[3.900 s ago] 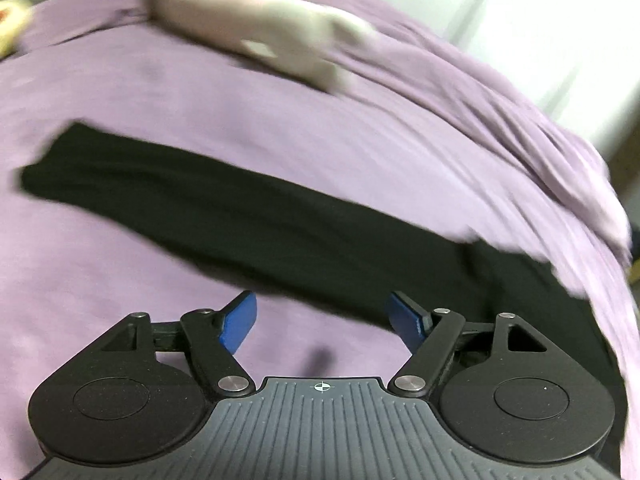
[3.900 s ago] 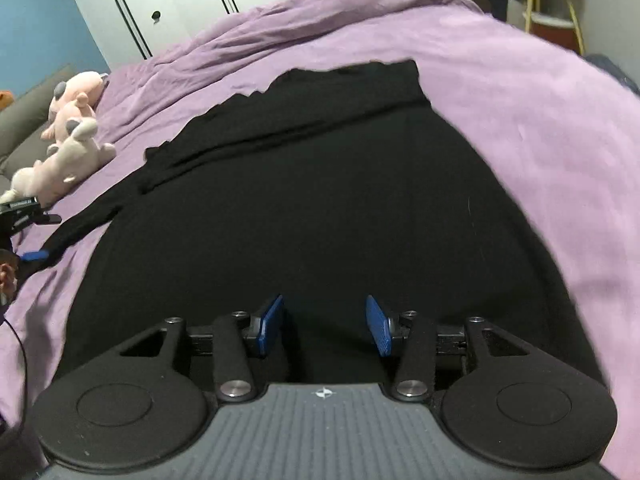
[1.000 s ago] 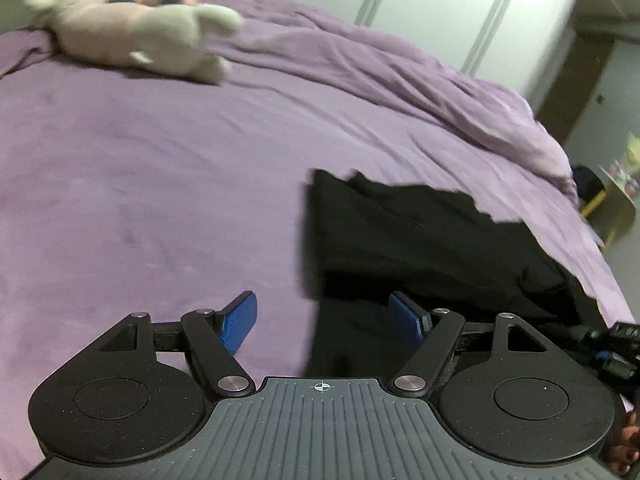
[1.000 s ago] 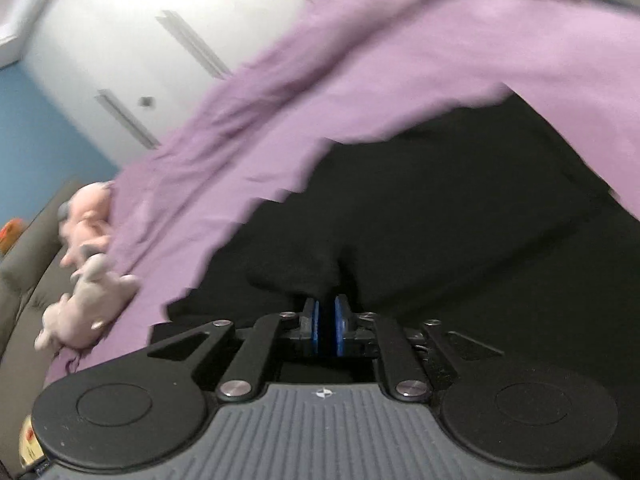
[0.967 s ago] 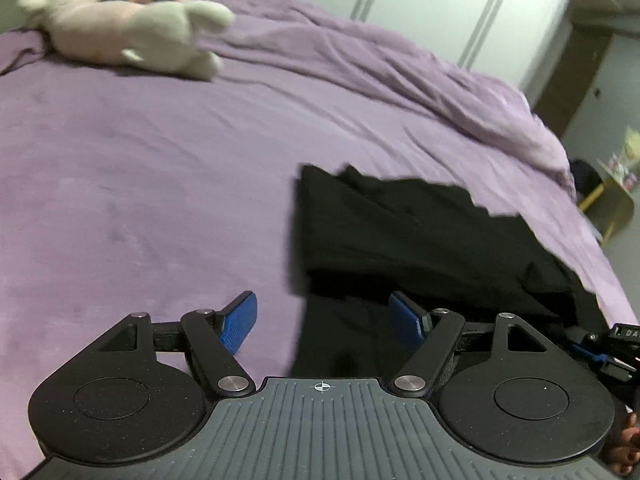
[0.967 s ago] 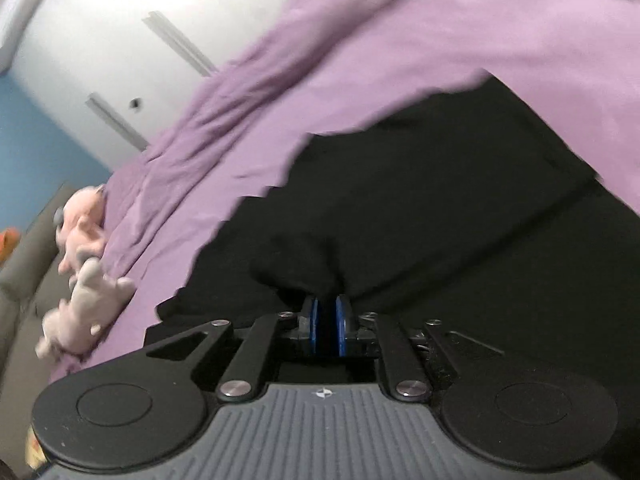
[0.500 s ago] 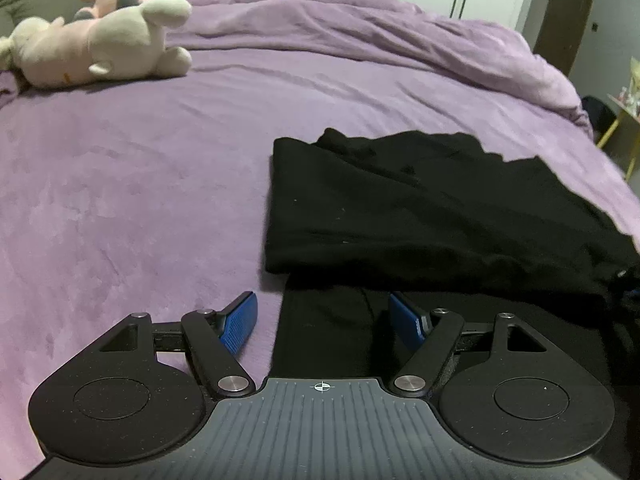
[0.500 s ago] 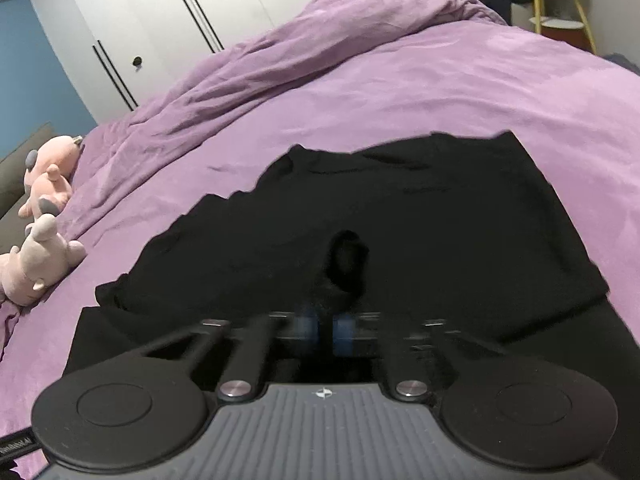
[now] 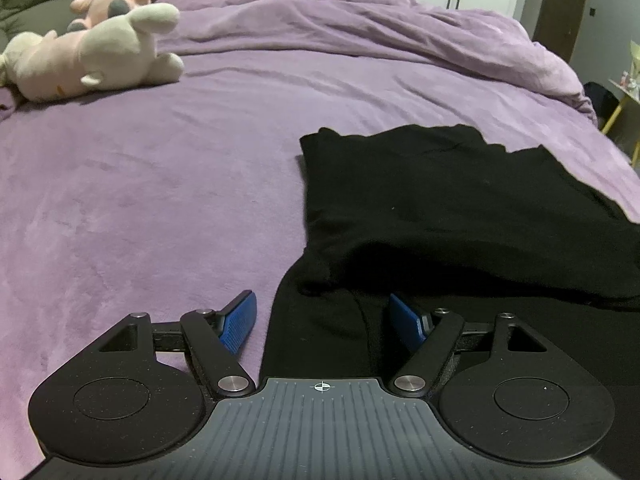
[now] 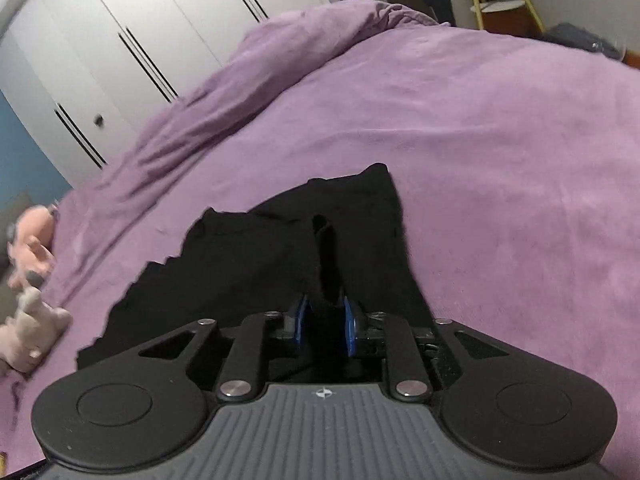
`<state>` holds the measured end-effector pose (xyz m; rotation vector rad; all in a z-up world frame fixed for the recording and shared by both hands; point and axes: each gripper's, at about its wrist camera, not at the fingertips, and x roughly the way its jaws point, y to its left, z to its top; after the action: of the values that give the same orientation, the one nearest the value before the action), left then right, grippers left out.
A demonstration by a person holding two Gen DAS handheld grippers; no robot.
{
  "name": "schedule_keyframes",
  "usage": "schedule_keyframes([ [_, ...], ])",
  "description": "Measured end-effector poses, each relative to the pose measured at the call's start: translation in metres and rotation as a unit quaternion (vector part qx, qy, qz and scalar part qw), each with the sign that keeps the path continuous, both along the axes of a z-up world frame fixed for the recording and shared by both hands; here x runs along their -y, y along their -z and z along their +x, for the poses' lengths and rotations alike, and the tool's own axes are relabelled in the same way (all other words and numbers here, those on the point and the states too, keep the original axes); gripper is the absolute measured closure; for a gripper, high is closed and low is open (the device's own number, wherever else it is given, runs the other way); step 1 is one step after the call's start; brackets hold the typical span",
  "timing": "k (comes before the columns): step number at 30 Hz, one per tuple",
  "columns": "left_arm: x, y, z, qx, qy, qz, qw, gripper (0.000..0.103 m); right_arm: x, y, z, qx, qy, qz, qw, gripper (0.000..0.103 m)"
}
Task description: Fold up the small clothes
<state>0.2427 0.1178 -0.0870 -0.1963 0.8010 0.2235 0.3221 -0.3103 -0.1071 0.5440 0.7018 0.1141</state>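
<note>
On the purple bed (image 9: 168, 184), a black garment (image 9: 460, 200) lies partly folded, both grippers over its near edge.

Between the left gripper (image 9: 322, 322) fingers (image 9: 239, 322), spread wide and gripping nothing, the garment's near left edge runs along the bedcover. The right gripper (image 10: 323, 326) fingers (image 10: 301, 322) stand a narrow gap apart, having just been opening, with a ridge of the black cloth rising between them (whether the pads press it I cannot tell). The upper layer is doubled over the lower. Farther off, plush toys (image 9: 96, 54) rest near the bed's far left, with a white wardrobe (image 10: 120, 48) beyond.
</note>
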Motion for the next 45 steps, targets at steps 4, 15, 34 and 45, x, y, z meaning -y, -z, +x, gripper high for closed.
schedule_keyframes([
  [4,0.000,-0.003,0.006,-0.002,-0.004,0.001,1.0000,0.025,0.001,0.000,-0.002,-0.001,-0.010,-0.013,1.000,0.086],
  [15,-0.001,-0.027,0.005,0.031,0.002,0.004,0.9995,0.025,0.008,-0.016,0.001,-0.008,0.005,-0.095,0.995,0.086],
  [34,0.000,0.011,0.046,-0.038,0.018,0.017,0.9990,0.017,-0.017,-0.011,0.037,0.000,-0.018,-0.207,0.978,0.086],
  [45,-0.002,-0.023,0.036,-0.004,0.001,-0.030,0.9995,0.024,-0.015,-0.040,-0.005,0.019,-0.026,-0.164,0.986,0.074],
])
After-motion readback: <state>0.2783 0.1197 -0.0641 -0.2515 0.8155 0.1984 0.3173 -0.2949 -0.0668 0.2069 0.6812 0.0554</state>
